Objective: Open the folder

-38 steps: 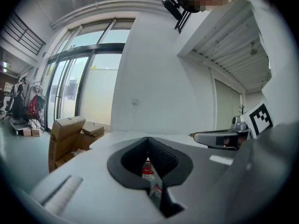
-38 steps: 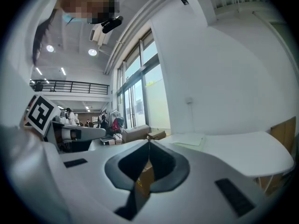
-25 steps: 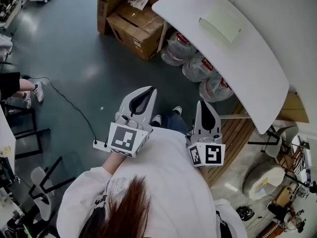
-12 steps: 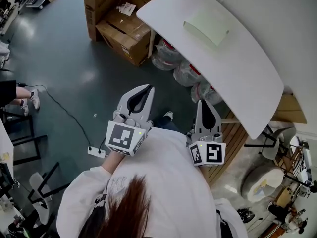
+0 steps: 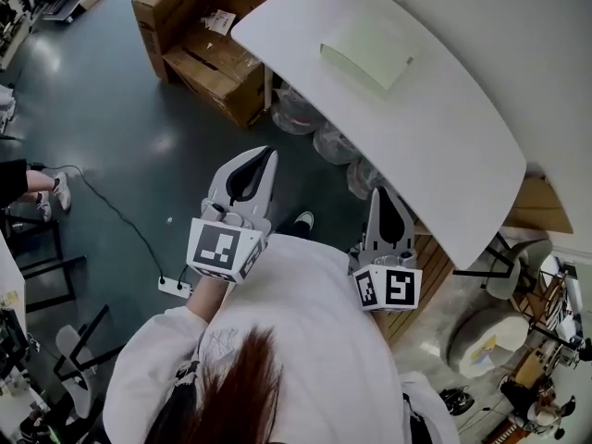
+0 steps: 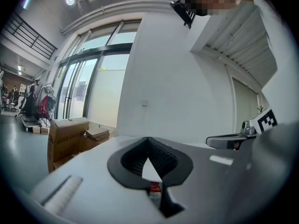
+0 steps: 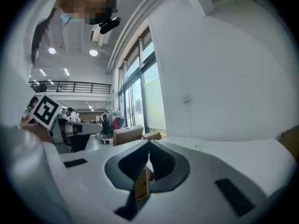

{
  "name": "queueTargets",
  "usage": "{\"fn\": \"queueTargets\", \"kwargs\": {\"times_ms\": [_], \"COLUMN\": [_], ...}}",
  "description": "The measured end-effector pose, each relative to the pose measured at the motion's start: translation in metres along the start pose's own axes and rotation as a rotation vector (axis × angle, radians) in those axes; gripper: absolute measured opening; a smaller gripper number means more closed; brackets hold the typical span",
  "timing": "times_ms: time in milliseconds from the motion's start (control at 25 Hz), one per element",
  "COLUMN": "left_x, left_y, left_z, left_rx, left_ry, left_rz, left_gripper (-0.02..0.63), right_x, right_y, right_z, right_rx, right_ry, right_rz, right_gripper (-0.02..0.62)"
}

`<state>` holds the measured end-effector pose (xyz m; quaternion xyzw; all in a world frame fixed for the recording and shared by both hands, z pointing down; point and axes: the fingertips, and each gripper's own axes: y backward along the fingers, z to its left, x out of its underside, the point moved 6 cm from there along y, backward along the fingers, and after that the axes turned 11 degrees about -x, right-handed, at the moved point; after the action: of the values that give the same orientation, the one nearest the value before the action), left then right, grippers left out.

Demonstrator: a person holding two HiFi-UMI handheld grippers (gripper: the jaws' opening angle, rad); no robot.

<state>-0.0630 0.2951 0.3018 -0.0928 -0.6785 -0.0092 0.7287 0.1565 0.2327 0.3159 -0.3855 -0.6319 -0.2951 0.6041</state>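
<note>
- One white table with a curved edge fills the upper right of the head view. It is the only table near the person.
- At least two cardboard boxes stand on the floor beside the table's far end. About three plastic-wrapped bundles lie under its edge.
- One pale green folder lies flat and closed on the table top, well ahead of both grippers. It looks thin, light and bendy, with a smooth cover that may slip. The free edge of the top cover is probably the best place to pinch, with the other tongs pinning the back. The spine side cannot be told.
- There are two grippers. The left gripper and right gripper each have their tips together and hold nothing.
</note>
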Motion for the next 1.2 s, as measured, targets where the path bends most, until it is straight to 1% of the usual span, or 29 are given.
{"fn": "queueTargets", "kwargs": {"times_ms": [80,440,840,1040,1200], "left_x": [0.001,0.006,0.01,0.009,-0.001], "left_y": [-0.005,-0.023,-0.044,-0.068,-0.097], "left_z": [-0.003,-0.023,-0.035,-0.032,-0.028], "left_rx": [-0.005,0.021,0.104,0.148,0.208], "left_ry": [0.005,0.001,-0.006,-0.013,-0.023], "left_rz": [0.005,0.019,0.053,0.064,0.056], "left_gripper": [0.008,0.008,0.008,0.008,0.008], "right_x": [0.0,0.01,0.017,0.018,0.009], "right_y": [0.0,0.004,0.0,-0.013,-0.031], "right_z": [-0.006,-0.03,-0.042,-0.051,-0.063], "right_rx": [0.0,0.024,0.073,0.109,0.152], "right_ry": [-0.002,-0.03,-0.067,-0.083,-0.079], "right_rz": [-0.002,0.012,0.018,0.022,0.008], "right_gripper": [0.008,0.008,0.008,0.008,0.008]}}
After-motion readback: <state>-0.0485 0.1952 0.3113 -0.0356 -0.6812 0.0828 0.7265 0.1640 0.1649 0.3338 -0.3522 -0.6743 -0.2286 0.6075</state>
